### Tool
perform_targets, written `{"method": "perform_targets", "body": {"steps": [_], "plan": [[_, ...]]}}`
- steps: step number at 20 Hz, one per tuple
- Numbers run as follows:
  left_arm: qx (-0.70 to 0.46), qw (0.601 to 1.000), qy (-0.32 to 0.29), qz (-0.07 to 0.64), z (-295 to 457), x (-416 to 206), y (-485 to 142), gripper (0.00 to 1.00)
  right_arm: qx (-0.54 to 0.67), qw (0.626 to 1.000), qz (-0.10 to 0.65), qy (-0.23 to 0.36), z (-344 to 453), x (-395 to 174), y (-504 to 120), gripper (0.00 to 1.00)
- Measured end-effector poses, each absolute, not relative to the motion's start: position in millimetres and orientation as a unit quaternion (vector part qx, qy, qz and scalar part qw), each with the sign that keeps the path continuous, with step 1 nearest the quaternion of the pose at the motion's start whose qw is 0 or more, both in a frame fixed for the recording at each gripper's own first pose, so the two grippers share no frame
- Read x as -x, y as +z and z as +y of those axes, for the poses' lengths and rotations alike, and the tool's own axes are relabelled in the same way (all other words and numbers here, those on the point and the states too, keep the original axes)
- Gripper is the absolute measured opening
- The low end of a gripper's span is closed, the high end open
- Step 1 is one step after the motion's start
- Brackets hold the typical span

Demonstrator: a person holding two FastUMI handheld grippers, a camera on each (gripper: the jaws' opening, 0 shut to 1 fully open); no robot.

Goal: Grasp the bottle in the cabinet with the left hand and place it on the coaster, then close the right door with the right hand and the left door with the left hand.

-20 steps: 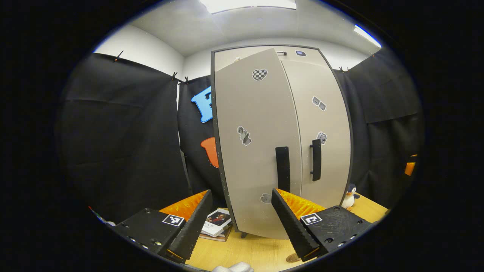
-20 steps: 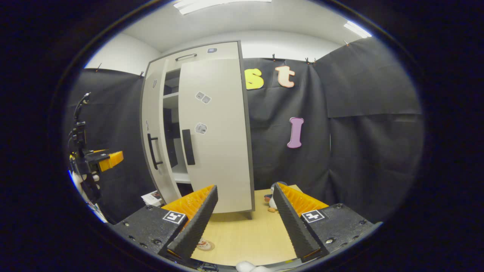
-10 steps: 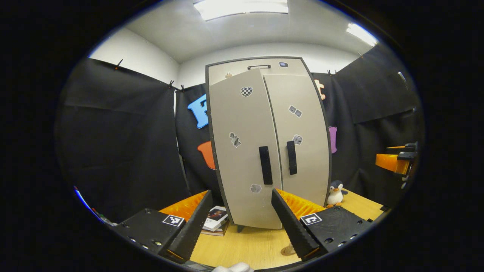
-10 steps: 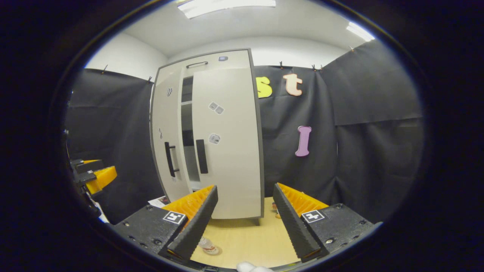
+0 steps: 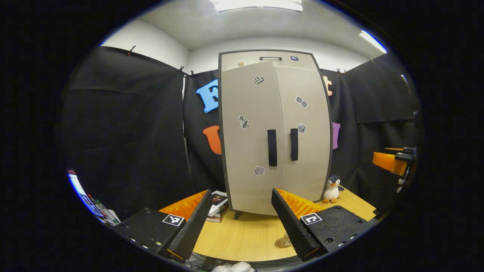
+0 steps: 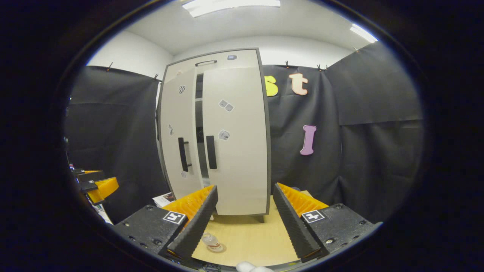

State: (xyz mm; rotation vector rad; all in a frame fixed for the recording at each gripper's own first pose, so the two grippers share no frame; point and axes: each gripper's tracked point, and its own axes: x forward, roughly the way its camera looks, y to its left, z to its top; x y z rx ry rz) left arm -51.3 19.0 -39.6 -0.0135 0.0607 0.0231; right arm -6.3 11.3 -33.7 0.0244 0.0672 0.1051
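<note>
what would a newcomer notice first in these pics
The tall grey cabinet stands mid-table, its left door ajar in the right gripper view, showing a dark gap. A toy penguin stands by its right foot. The bottle rests on a coaster on the table, near the open right gripper.

The left hand-held gripper (image 5: 240, 223) is built of two black blocks, each marked with a small square black-and-white tag and studded with screws. Long wedge-shaped fingers (image 5: 191, 230) are seen, with black ribbed inner faces and orange ridged backs. The right hand-held gripper (image 6: 240, 223) is made alike. A white glove (image 6: 251, 267) is glimpsed below it.
</note>
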Motion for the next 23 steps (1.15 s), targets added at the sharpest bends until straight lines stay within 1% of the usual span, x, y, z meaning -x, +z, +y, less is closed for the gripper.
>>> {"method": "perform_targets", "body": {"steps": [1, 2, 6, 7, 8, 9, 10, 15, 16, 17, 18, 19, 20, 21, 22, 23], "plan": [[0.005, 1.000, 0.012, 0.027, 20, 48, -36, 0.95, -0.011, 0.998, 0.032, 0.052, 11, 9, -34, 0.94], [0.004, 1.000, 0.011, 0.025, 21, 47, -35, 0.96, -0.011, 0.998, 0.031, 0.051, 11, 10, -32, 0.96], [0.016, 1.000, 0.001, 0.022, 15, 44, -30, 0.96, -0.006, 0.999, 0.026, 0.041, 6, 16, -31, 0.96], [0.018, 1.000, -0.001, 0.022, 15, 43, -29, 0.96, -0.006, 0.999, 0.026, 0.039, 4, 17, -32, 0.94], [0.020, 1.000, -0.002, 0.022, 14, 43, -28, 0.96, -0.004, 0.999, 0.028, 0.036, 3, 17, -32, 0.96], [0.020, 1.000, -0.004, 0.022, 14, 42, -27, 0.96, -0.004, 0.999, 0.028, 0.035, 3, 20, -34, 0.94], [0.020, 1.000, -0.005, 0.021, 15, 41, -26, 0.96, -0.004, 0.999, 0.028, 0.034, 2, 21, -34, 0.96], [0.018, 1.000, -0.008, 0.019, 16, 41, -24, 0.96, -0.003, 0.999, 0.027, 0.031, 3, 26, -35, 0.97], [0.016, 1.000, -0.007, 0.018, 17, 41, -23, 0.96, -0.002, 0.999, 0.026, 0.031, 4, 26, -35, 0.94], [0.016, 1.000, -0.008, 0.018, 18, 40, -23, 0.96, -0.001, 0.999, 0.025, 0.031, 4, 27, -34, 0.96], [0.016, 1.000, -0.008, 0.017, 18, 41, -23, 0.96, 0.000, 0.999, 0.024, 0.031, 5, 28, -34, 0.96], [0.017, 1.000, -0.009, 0.017, 18, 40, -23, 0.96, 0.000, 0.999, 0.025, 0.031, 6, 28, -35, 0.94], [0.018, 1.000, -0.010, 0.018, 18, 41, -23, 0.95, 0.001, 0.999, 0.025, 0.031, 6, 29, -35, 0.94], [0.018, 1.000, -0.012, 0.019, 17, 40, -24, 0.96, 0.002, 0.999, 0.025, 0.031, 7, 28, -36, 0.96], [0.018, 1.000, -0.013, 0.020, 17, 40, -23, 0.96, 0.003, 0.999, 0.025, 0.030, 7, 28, -35, 0.94], [0.018, 1.000, -0.014, 0.018, 17, 40, -22, 0.96, 0.004, 0.999, 0.025, 0.031, 8, 28, -36, 0.94]]}}
